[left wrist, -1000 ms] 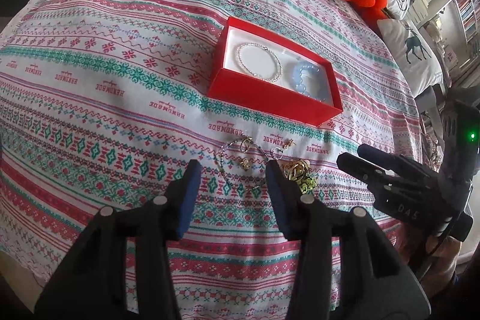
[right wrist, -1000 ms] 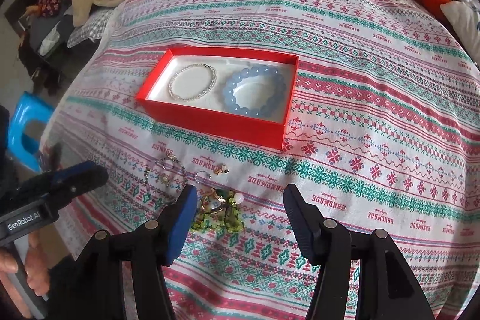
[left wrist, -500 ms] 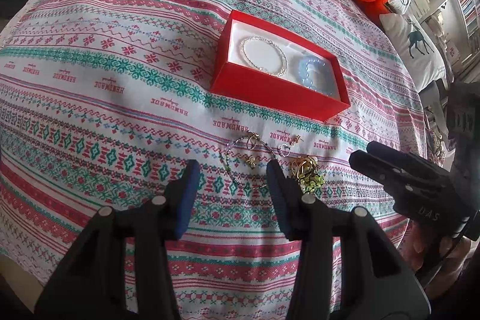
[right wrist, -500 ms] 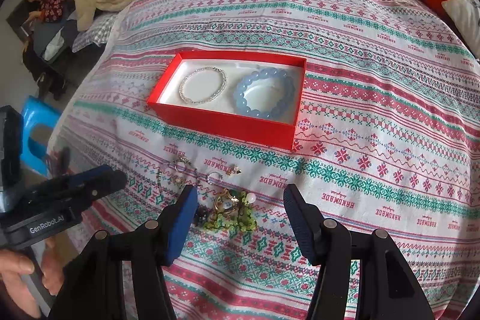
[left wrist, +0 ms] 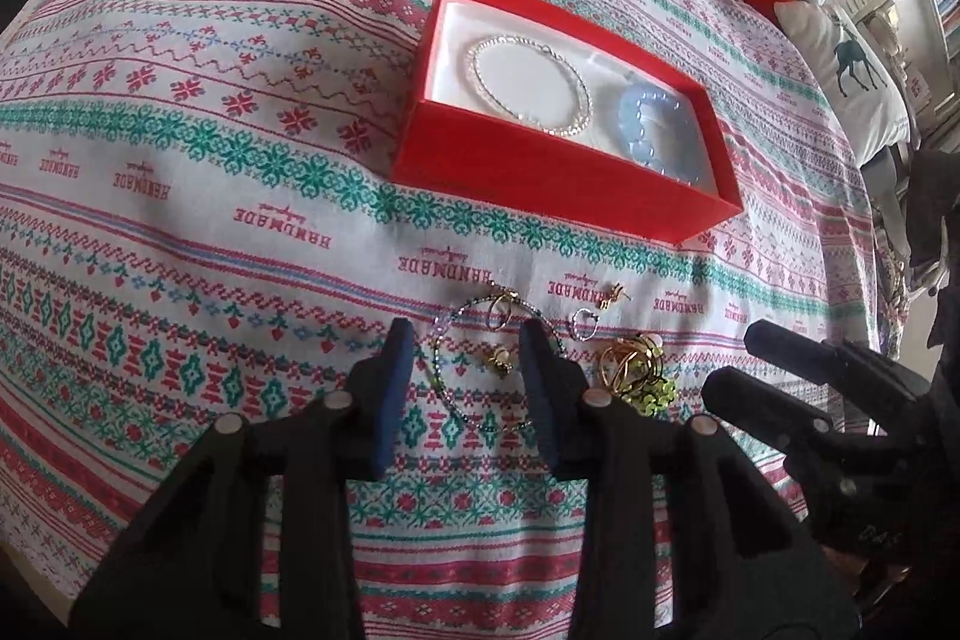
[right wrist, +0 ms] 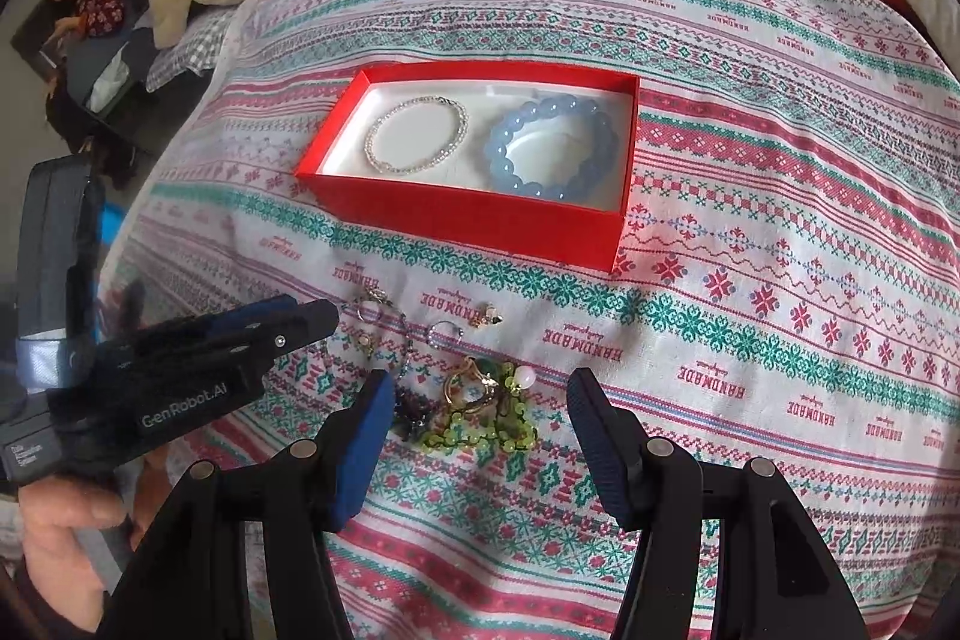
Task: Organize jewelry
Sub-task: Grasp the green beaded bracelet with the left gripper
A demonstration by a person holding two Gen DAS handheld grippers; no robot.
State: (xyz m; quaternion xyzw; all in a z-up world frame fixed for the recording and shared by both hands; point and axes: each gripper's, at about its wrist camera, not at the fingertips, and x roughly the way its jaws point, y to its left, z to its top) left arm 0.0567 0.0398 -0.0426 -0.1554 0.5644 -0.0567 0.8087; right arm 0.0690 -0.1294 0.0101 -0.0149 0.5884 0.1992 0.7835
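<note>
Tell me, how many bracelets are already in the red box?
2. A thin pearl bracelet lies in the left half of the box, and a chunky blue bead bracelet in the right half. The rest of the jewelry is loose on the bedspread.

Bedspread (right wrist: pixel 750 196) white with red, teal and pink Nordic knit bands, red "HANDMADE" text. Box (right wrist: pixel 480 220) red outside, white inside. Beaded bracelet (right wrist: pixel 555 148) pale blue; pearl bracelet (right wrist: pixel 417 133) white-silver. Loose green bead strand (right wrist: pixel 480 430), gold rings (right wrist: pixel 471 388). Gripper pads (right wrist: pixel 360 460) blue, bodies black.
</note>
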